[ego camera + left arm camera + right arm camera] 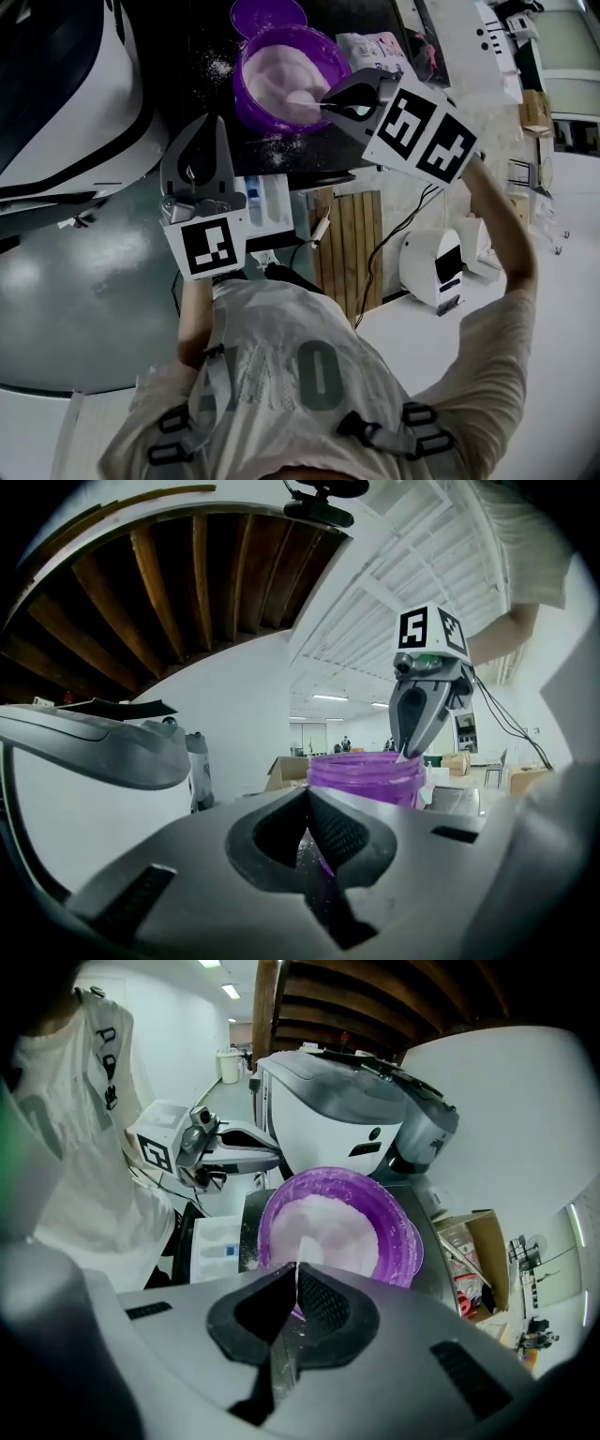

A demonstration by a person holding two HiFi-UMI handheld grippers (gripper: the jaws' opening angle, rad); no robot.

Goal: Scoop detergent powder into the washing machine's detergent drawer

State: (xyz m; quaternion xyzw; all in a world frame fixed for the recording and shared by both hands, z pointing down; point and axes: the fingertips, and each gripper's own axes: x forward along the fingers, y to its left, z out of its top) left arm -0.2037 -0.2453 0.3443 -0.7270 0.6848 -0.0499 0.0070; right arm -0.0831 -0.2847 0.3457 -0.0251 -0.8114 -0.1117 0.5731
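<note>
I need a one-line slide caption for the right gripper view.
Right tongs grip a thin white scoop handle above a round purple plastic tub of white detergent powder.

left gripper (214,127): jaws closed together, nothing between, pointing forward | right gripper (330,101): jaws pinched on thin white scoop handle (298,1277), angled leftward | both arms outstretched

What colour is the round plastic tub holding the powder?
The round plastic tub is purple, clearest in the right gripper view.
</note>
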